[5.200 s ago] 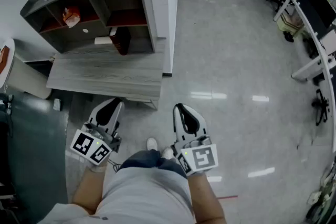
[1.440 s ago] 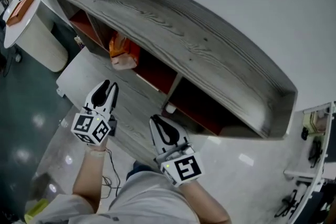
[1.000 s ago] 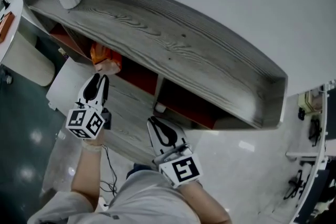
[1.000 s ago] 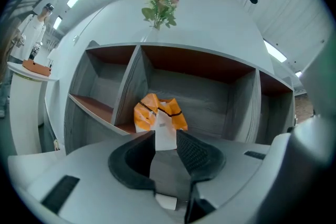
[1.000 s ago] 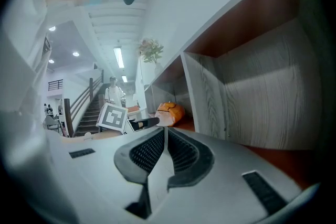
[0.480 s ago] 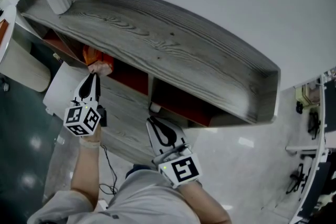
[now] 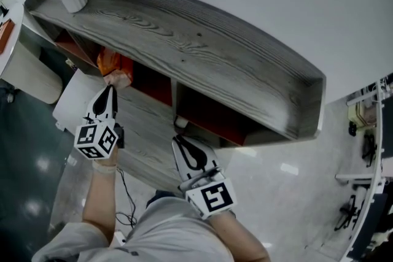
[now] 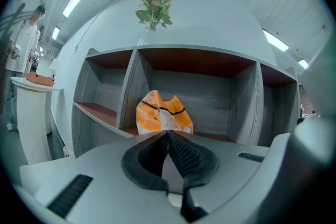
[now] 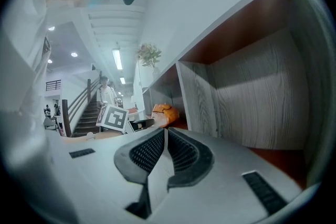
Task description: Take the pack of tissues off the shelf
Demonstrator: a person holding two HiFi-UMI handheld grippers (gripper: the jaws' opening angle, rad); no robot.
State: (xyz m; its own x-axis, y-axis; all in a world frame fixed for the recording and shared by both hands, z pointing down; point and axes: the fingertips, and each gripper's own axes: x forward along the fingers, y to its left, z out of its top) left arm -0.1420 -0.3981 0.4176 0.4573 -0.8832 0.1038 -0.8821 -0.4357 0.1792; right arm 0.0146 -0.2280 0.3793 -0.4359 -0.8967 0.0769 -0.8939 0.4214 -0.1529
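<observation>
Both hand-held grippers closed, pack on shelf

Grey wood shelf (image 7: 202, 52), red-lined bays. Left hand-held gripper (image 8: 168, 132): jaws together, empty, tips just short of pack. Right hand-held gripper (image 9: 165, 128): jaws together, empty. Orange pack of tissues (image 8: 164, 113) in middle bay, print unreadable

The left gripper (image 7: 110, 90) is held forward on the outstretched left arm (image 7: 98, 199), its 2 jaws pressed together with nothing between them. The right gripper (image 7: 178, 143) sits nearer the torso (image 7: 166, 236), pointing forward, jaws likewise closed and empty.
</observation>
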